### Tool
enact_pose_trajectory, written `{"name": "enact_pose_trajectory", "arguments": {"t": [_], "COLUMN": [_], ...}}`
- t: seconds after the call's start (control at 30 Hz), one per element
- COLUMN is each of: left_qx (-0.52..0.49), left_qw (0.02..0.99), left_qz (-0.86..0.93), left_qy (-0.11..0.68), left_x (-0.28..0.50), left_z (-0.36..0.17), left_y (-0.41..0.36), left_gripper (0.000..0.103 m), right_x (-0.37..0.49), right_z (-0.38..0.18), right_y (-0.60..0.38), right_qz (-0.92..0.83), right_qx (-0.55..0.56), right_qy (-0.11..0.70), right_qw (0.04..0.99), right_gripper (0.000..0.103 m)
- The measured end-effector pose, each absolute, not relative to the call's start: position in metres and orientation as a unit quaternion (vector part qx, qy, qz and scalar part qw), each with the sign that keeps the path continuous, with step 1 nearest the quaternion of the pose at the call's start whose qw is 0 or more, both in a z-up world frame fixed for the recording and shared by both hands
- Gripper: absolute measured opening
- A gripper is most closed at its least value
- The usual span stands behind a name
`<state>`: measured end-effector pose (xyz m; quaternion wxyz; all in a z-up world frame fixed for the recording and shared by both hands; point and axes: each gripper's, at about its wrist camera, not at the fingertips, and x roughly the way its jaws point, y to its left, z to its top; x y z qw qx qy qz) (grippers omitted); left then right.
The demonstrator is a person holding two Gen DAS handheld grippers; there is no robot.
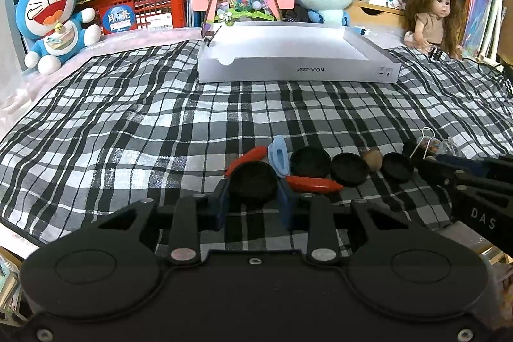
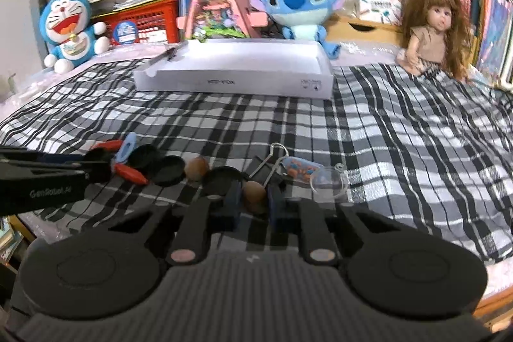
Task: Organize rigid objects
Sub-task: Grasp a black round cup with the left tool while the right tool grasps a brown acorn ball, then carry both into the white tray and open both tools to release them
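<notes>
1. Two hand-held grippers work a row of small items on a checked cloth [image 1: 128, 124], with an open white box [image 1: 298, 66] lying beyond the row as the likely place to put them.

2. The left gripper [image 1: 253, 197] has its jaws closed on a black round cap [image 1: 252, 181], the nearest piece of the row as its own camera sees it, with the white box far behind it.

3. The right gripper [image 2: 253, 202] is clamped just as tightly on a small brown ball [image 2: 255, 196], also on the side of the row away from the box.

4. Lying loose between the grippers and the box are two red pieces [image 1: 312, 184], a light blue piece [image 1: 279, 157], three more black caps [image 1: 310, 162], a second brown ball [image 2: 196, 168], a wire clip [image 2: 272, 162], a patterned tag [image 2: 299, 166] and a clear round case [image 2: 330, 181].

5. The step in hand looks to be the pick: both items gripped, neither visibly raised off the cloth.

6. The next move would call for lifting each piece clear of its neighbours, carrying it over the near wall of the box and releasing inside; the ball could roll, so a low release seems wise.

7. The box interior appears bare from here, suggesting the sorting is at an early stage.
</notes>
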<state>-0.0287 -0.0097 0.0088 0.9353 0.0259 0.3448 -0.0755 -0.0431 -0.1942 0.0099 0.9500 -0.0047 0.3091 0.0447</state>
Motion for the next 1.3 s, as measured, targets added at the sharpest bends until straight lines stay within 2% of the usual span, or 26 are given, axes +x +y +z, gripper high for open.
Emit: {"name": "enact_pose_trajectory", "arguments": {"t": [0.47, 0.73, 0.87, 1.0, 1.3], "left_qx": [0.001, -0.006, -0.007, -0.041, -0.037], "left_qw": [0.936, 0.93, 0.915, 0.882, 0.879], "left_qz": [-0.094, -0.116, -0.139, -0.165, -0.117], "left_qy": [0.34, 0.349, 0.379, 0.439, 0.462], "left_x": [0.003, 0.065, 0.108, 0.155, 0.214], "left_z": [0.049, 0.083, 0.095, 0.092, 0.071], "left_y": [0.001, -0.003, -0.014, -0.021, -0.034], "left_gripper": [0.029, 0.029, 0.029, 0.029, 0.029], "right_x": [-0.017, 0.035, 0.071, 0.114, 0.176], "right_z": [0.037, 0.065, 0.081, 0.092, 0.079], "right_y": [-0.219, -0.243, -0.252, -0.262, -0.244], "right_qz": [0.044, 0.051, 0.052, 0.064, 0.049], "right_qx": [0.048, 0.091, 0.098, 0.135, 0.115], "right_qy": [0.312, 0.335, 0.349, 0.384, 0.439], "right_qw": [0.948, 0.936, 0.93, 0.911, 0.89], "right_gripper": [0.021, 0.021, 0.021, 0.021, 0.021]}}
